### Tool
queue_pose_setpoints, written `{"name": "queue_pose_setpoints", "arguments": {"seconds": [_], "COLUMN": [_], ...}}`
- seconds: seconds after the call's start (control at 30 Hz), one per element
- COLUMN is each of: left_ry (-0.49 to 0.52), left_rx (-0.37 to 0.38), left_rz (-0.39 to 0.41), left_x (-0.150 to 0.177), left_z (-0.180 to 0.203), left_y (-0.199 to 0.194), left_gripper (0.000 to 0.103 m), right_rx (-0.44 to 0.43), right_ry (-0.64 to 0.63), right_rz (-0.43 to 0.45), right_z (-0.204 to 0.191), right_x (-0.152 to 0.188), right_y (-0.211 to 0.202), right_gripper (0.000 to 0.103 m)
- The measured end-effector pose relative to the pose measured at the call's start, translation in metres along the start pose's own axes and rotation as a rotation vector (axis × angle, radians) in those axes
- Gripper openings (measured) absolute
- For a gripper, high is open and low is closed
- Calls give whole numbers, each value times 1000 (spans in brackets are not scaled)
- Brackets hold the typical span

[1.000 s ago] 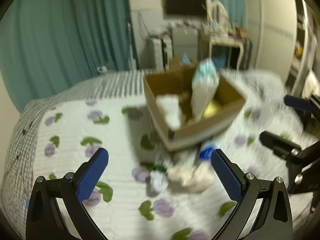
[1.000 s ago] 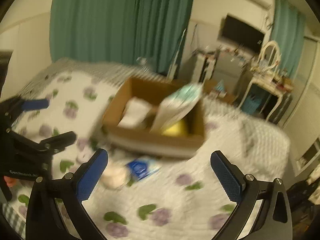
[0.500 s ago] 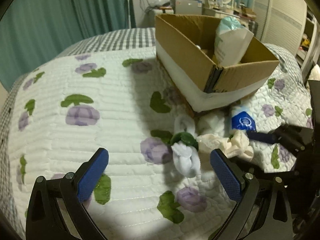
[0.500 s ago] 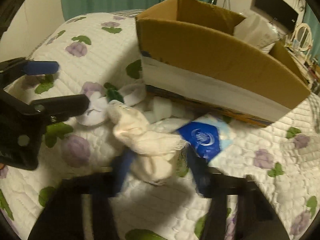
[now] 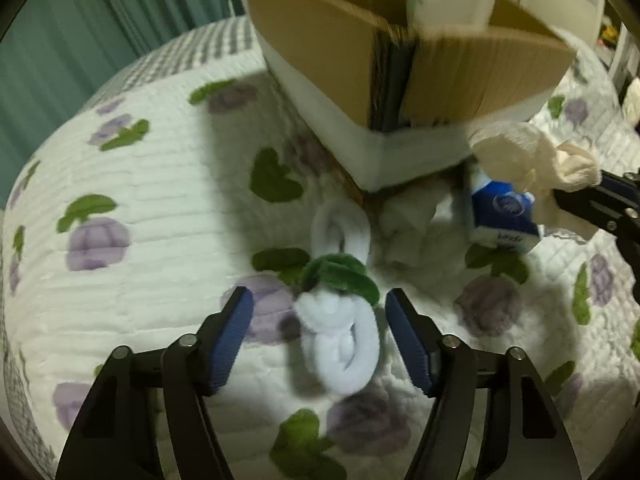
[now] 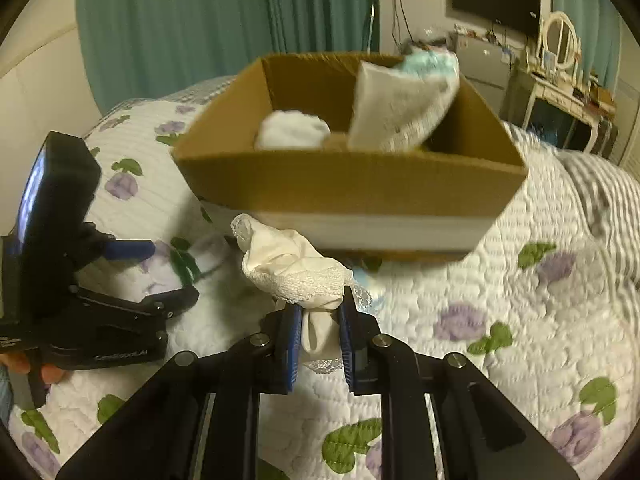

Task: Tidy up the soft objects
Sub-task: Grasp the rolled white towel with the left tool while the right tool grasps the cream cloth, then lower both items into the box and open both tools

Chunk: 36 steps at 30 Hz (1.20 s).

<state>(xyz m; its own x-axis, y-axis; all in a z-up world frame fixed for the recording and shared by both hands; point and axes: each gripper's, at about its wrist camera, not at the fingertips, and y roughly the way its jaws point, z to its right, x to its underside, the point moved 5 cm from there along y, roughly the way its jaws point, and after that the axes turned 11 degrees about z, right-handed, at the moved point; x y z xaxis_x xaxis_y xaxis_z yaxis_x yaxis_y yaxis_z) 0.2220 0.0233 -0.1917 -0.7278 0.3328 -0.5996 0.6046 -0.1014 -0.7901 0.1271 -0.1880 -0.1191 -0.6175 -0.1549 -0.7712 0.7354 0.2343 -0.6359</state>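
Bed: white quilt (image 5: 152, 184) with purple flowers and green leaves, teal curtain (image 6: 224, 20) behind; it carries the cardboard box (image 5: 472, 76) and the loose soft things.
Left wrist view, left gripper (image 5: 320, 344): jaws spread but narrower than half a second ago, now set on either side of the white-and-green sock roll (image 5: 340, 320), pads not touching it.
Left wrist view, other things: a white sock bundle (image 5: 408, 216) and a blue tissue pack (image 5: 502, 216) lie at the box corner; the cream lace cloth (image 5: 532, 156) has risen off the quilt in the right gripper at the right edge.
Right wrist view, right gripper (image 6: 319, 336): clenched on the cream lace cloth (image 6: 296, 272), which was lying on the bed half a second ago and now hangs lifted in front of the box wall.
Right wrist view, box (image 6: 348, 184): holds a white fluffy ball (image 6: 292, 132) and a tall white package (image 6: 400, 108) leaning in it.
Right wrist view, left gripper (image 6: 168, 276): low over the quilt at the left.
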Motion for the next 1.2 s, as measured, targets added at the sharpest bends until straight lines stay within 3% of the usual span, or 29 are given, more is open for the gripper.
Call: {"name": "queue_pose_setpoints", "arguments": {"seconds": [0.1,0.2,0.57,0.73,1.0,1.2], "left_ry": [4,4,-104,-142,-121,-132], "left_rx": [16,50,41,43,17,18], "left_rz": [4,18,112,209,367,442], "left_x": [0,2,1,-17,-53,-81], "left_z": [4,5,-3,5,19,25], "left_y": [3,-1,-70,-123,-196,-212], "left_gripper": [37,31,28,28,28,28], "right_rx": [11,1,21,32,37,63], "right_ry": [-22,-19,-46,-65,-83,-132], "right_rz": [-16,-23,37,99,223,284], "right_z": [-3,-4,-4,-5,2,9], "right_x": [6,8,-9,-32,-81,-114], "right_y": [6,6,-47,-87,-150,-171], "right_gripper": [17,17,17,17,17,16]}}
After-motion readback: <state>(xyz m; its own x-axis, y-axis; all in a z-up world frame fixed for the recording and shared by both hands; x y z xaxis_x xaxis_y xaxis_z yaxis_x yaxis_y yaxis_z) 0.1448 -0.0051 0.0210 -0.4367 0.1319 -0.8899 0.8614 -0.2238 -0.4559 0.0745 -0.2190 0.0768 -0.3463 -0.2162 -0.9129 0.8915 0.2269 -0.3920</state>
